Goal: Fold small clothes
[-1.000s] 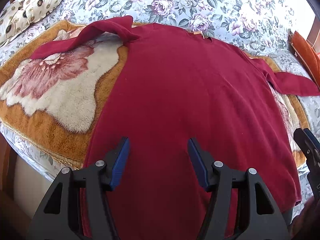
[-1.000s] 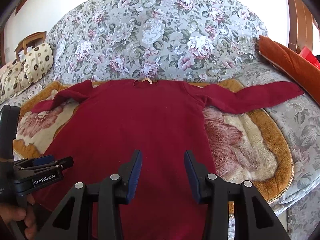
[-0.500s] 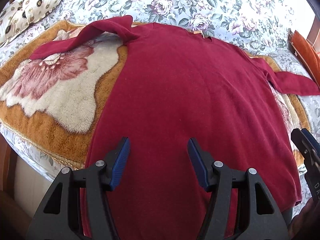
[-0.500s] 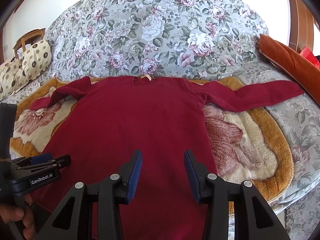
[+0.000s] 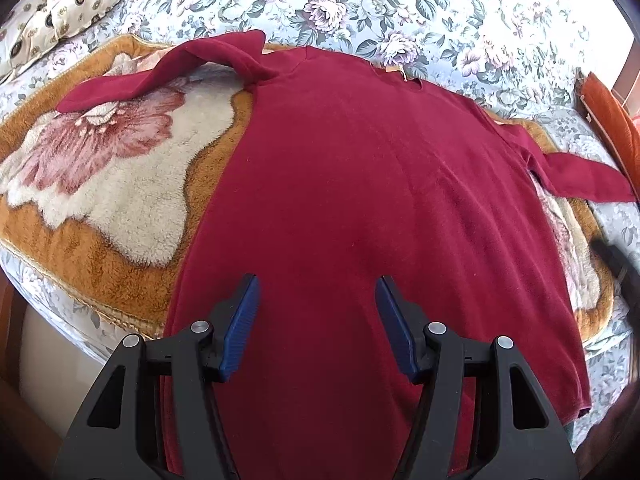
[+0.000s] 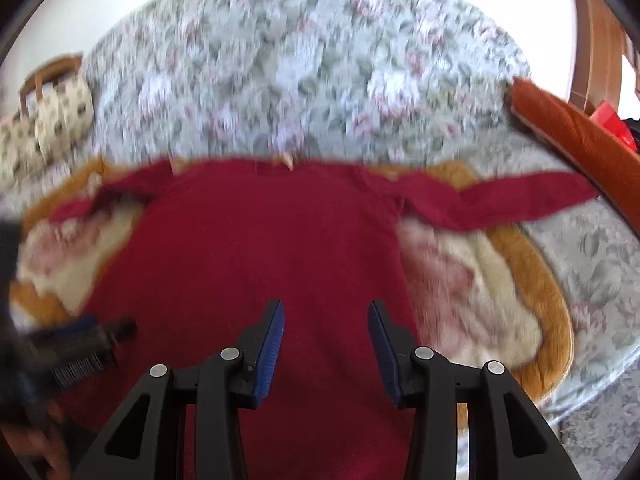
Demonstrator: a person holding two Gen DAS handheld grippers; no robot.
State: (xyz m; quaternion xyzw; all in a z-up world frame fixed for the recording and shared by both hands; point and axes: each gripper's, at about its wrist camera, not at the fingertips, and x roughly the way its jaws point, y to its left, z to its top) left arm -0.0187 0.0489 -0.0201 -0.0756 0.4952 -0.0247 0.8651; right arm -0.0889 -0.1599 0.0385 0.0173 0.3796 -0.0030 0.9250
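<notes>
The left gripper (image 5: 318, 320) hangs over the near hem end of the red sweater (image 5: 380, 220), its 2 blue-padded fingers spread wide and holding nothing. The right gripper (image 6: 326, 340) is likewise released and empty, poised over the lower body of the sweater (image 6: 280, 260); its view is smeared with blur, so fine detail there cannot be read. Neither tool touches the cloth as far as can be seen.

The sweater lies flat, face up or down I cannot tell, on a plush orange blanket (image 5: 100, 200) with a pink flower pattern, its hem nearest the grippers and its collar farthest. Beyond the body, the left sleeve (image 5: 160, 76) runs out sideways from the shoulder with a raised, kinked crease, and the right sleeve (image 6: 500, 200) stretches out past the blanket edge toward an orange cushion (image 6: 572, 132). Farther still is the floral bedspread (image 5: 440, 12), with a patterned pillow (image 5: 72, 4) off beyond the left sleeve.

No fold appears to be made yet. The risks, as I judge them: the plush pile may be pinched along with the hem, dragging the blanket; a single-layer pinch would let the back layer lag and bunch; and the kinked left sleeve could fold in crooked unless flattened.
</notes>
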